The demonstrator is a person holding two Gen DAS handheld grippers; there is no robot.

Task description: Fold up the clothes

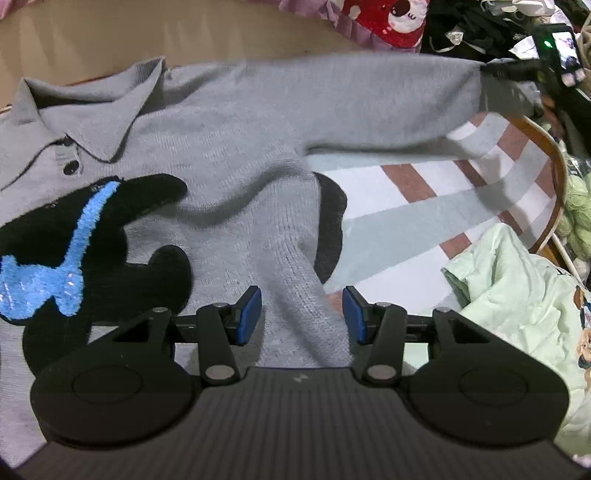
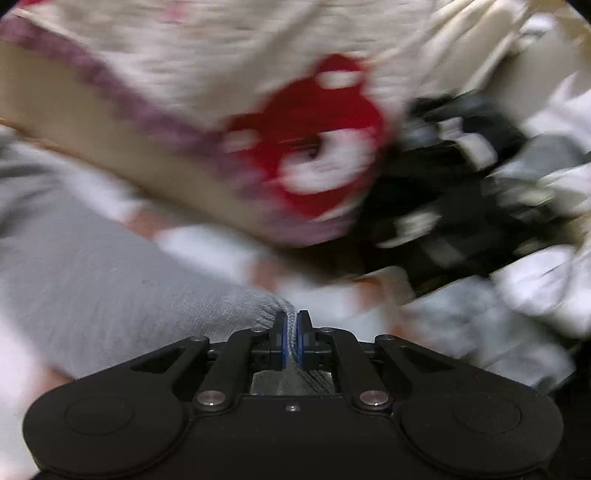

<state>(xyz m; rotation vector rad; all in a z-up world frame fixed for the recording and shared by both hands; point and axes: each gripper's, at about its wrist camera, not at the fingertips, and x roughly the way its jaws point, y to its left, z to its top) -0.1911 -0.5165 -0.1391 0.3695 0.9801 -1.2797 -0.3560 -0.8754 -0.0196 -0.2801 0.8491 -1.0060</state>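
A grey knit polo sweater (image 1: 229,147) with a black and blue plush motif (image 1: 74,243) lies face up on a striped cloth (image 1: 424,206). My left gripper (image 1: 302,314) hangs low over the sweater's side edge. It is open, and a ridge of grey knit runs between its blue pads (image 1: 251,314) without being pressed. At the far right, my right gripper (image 1: 509,72) holds the sleeve (image 1: 369,96) stretched out and lifted off the cloth. In the right wrist view, which is blurred, the right gripper (image 2: 293,328) is shut on the grey cuff (image 2: 236,306).
A pale green garment (image 1: 517,288) is crumpled at the near right. A garment with a red bear print (image 1: 388,22) and dark clothes (image 1: 465,26) are piled at the back. The table's curved wooden rim (image 1: 557,166) runs down the right, with green yarn (image 1: 580,199) beyond.
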